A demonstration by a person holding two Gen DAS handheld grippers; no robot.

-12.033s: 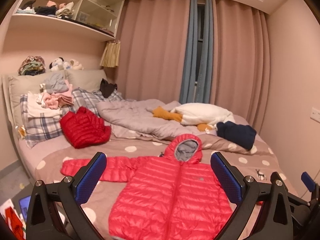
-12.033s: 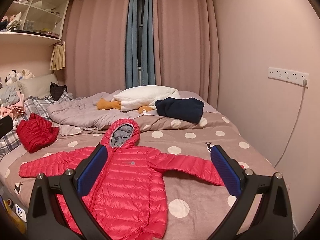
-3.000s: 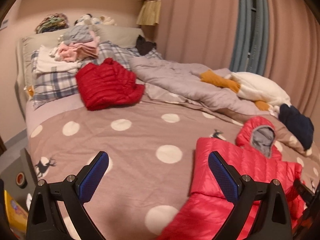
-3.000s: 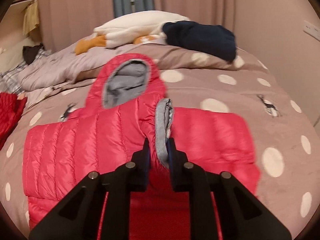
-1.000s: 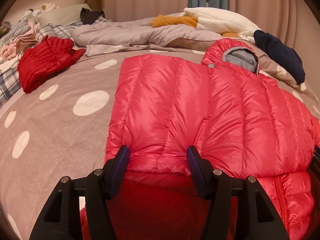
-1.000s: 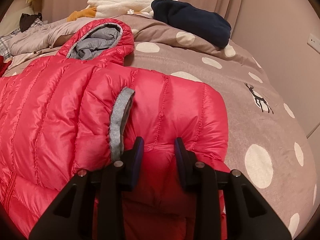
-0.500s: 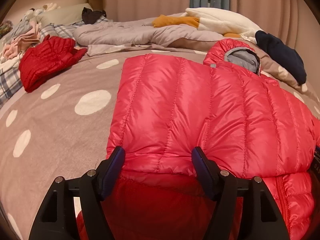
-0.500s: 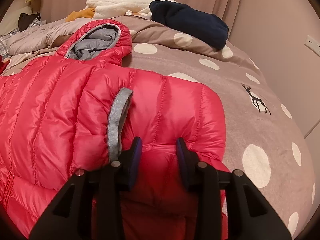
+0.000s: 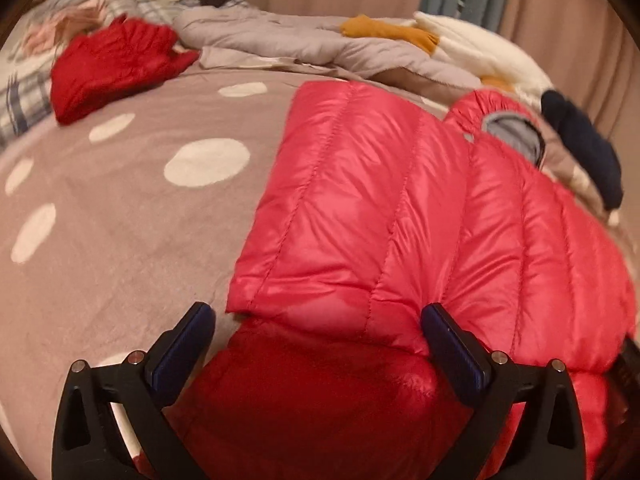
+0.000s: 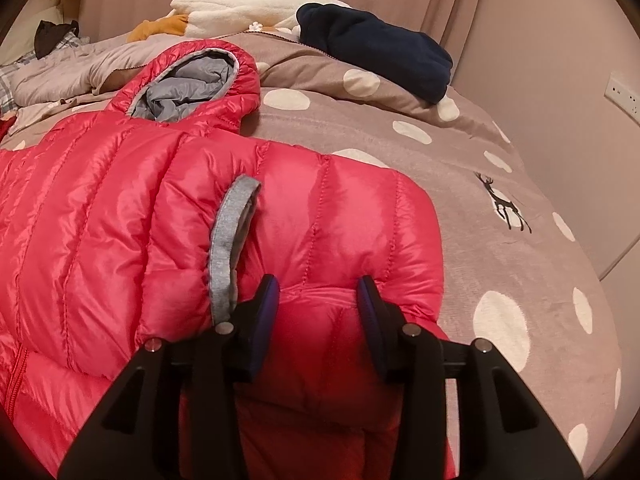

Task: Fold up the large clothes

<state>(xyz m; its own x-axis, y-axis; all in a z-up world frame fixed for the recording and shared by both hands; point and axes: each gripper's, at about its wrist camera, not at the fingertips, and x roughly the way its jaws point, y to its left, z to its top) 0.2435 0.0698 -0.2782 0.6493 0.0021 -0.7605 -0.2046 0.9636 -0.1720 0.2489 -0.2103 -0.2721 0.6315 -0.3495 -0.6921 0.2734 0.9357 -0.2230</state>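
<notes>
We spread both claws, left claw and right claw, just opening off the jacket so its folded sleeves settle flat on the bed.

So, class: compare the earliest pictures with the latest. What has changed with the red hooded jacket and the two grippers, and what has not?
The red hooded puffer jacket, first spread flat, now has both sleeves folded across its body. The left gripper has just opened wide around the fold. The right gripper has just been easing open, with the folded sleeve between its pads. The hood, crumpled red jacket and navy garment stayed put.
</notes>
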